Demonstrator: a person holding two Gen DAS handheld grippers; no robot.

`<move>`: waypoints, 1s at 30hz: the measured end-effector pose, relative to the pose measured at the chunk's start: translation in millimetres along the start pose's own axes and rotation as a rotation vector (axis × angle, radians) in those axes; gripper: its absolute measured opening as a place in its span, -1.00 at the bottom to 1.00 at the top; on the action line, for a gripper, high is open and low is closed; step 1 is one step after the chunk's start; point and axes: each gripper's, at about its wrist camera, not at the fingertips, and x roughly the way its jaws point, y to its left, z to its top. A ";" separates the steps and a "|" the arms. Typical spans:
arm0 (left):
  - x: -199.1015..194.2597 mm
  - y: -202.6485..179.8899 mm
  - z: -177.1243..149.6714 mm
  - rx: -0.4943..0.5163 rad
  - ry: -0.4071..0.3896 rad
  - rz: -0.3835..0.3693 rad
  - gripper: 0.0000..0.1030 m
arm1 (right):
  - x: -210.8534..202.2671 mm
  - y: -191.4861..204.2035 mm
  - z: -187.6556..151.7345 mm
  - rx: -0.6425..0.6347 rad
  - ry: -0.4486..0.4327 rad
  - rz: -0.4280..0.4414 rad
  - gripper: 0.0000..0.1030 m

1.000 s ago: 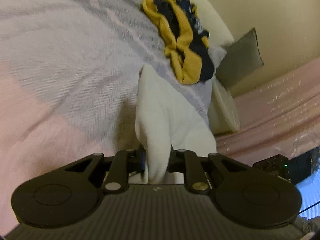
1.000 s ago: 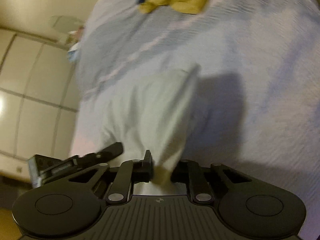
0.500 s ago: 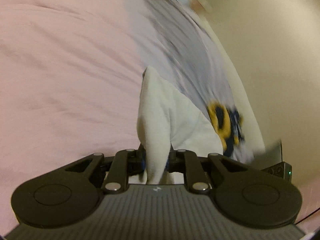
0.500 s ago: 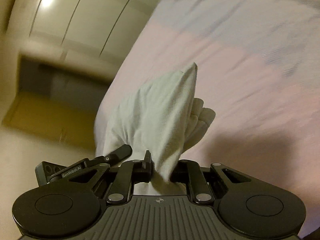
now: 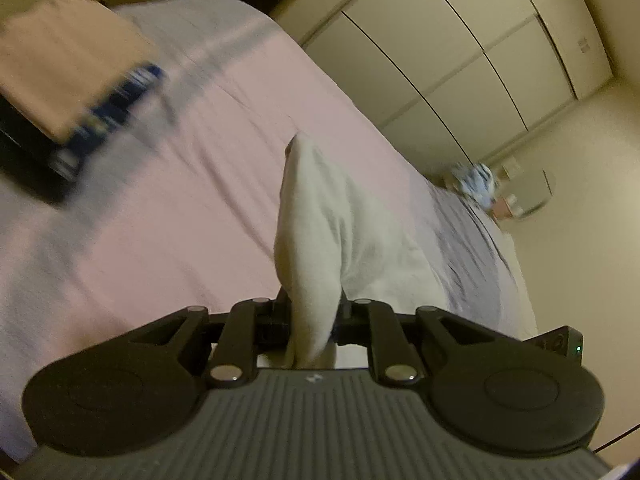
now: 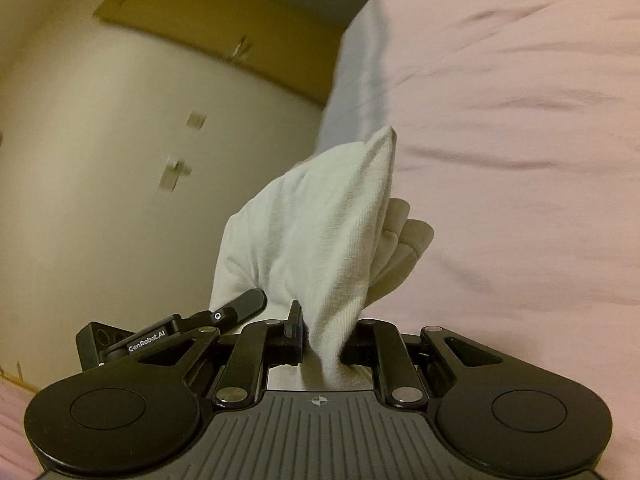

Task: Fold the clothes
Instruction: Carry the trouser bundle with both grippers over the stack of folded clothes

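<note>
A white folded garment (image 5: 320,240) is pinched between both grippers and held above the pink bedspread (image 5: 180,208). My left gripper (image 5: 312,320) is shut on one end of it, the cloth bunching up past the jaws. In the right wrist view the same white garment (image 6: 320,232) rises from my right gripper (image 6: 324,344), which is shut on its other end. The left gripper's body (image 6: 168,332) shows at the lower left of that view, close beside the right one. Folded layers (image 6: 404,236) stick out on the garment's right side.
A stack of folded clothes, tan on top with dark blue beneath (image 5: 60,80), lies on the bed at upper left, blurred. Wardrobe doors (image 5: 460,60) line the far wall. A blue-white bundle (image 5: 476,180) sits beyond the bed. The bed edge (image 6: 352,80) drops to the floor.
Both grippers have swung round with the white garment still held; the yellow and navy clothes left the view, and the stack of folded clothes and the wardrobe came into view.
</note>
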 end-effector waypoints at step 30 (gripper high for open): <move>33.3 287.2 329.5 -0.083 0.119 0.056 -0.67 | 429.9 102.2 111.2 0.038 0.040 -0.157 -0.73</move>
